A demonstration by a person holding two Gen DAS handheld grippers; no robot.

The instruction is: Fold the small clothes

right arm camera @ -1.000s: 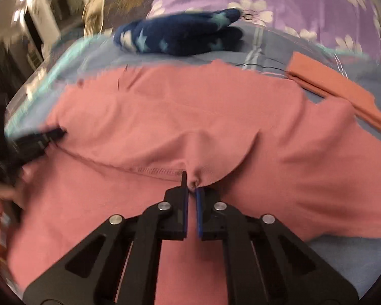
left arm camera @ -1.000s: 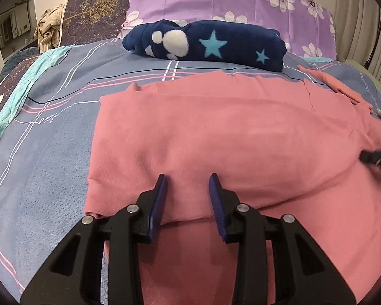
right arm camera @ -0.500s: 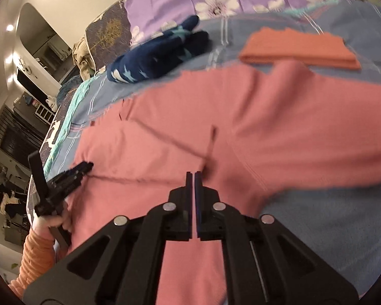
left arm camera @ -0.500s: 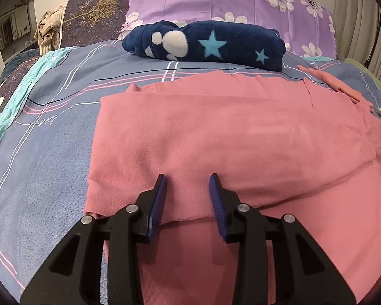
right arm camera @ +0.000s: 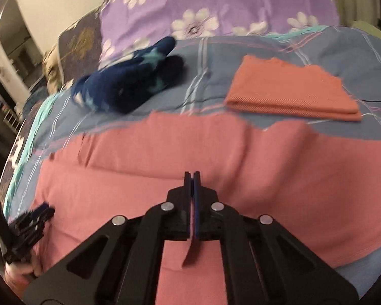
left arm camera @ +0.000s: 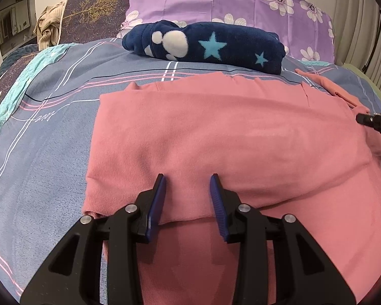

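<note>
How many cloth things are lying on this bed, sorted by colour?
Pink: 1, the pink garment being folded
Orange: 1, the folded orange cloth
Navy with stars: 1, the rolled navy fleece
Total: 3

garment point(left arm camera: 228, 137) on bedspread point(left arm camera: 50, 132) — rolled blanket point(left arm camera: 205, 45) behind | folded cloth point(right arm camera: 289, 94) behind-right

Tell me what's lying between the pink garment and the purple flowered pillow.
In the left wrist view, a rolled navy blanket with stars lies on the striped bedsheet between the pink garment and the purple flowered pillow.
</note>
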